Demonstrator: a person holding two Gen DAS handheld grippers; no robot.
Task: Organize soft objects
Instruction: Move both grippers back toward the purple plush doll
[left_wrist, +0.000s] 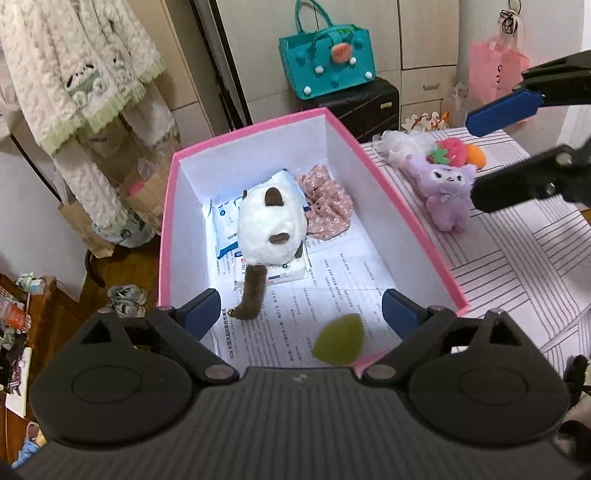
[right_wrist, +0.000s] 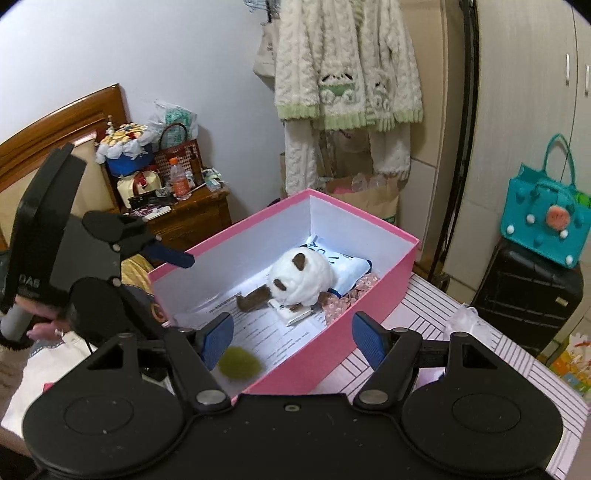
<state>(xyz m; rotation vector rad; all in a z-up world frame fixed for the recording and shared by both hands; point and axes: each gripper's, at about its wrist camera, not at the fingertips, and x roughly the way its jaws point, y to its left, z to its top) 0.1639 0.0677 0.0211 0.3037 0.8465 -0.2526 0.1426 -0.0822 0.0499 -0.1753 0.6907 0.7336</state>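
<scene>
My left hand-held gripper (left_wrist: 301, 314) hangs over the near end of the pink box (left_wrist: 406, 206), jaws spread wide with nothing between the pads. The green ball (left_wrist: 339, 339) lies blurred just below them, on the paper at the box's near end. Beyond it the white plush (left_wrist: 271, 221) lies lengthwise, tail towards me. My right hand-held gripper (right_wrist: 293, 343) is open and empty too. On the surface right of the box, the purple plush (left_wrist: 443, 188) sits just beside my right gripper, so that hand is nearer.
</scene>
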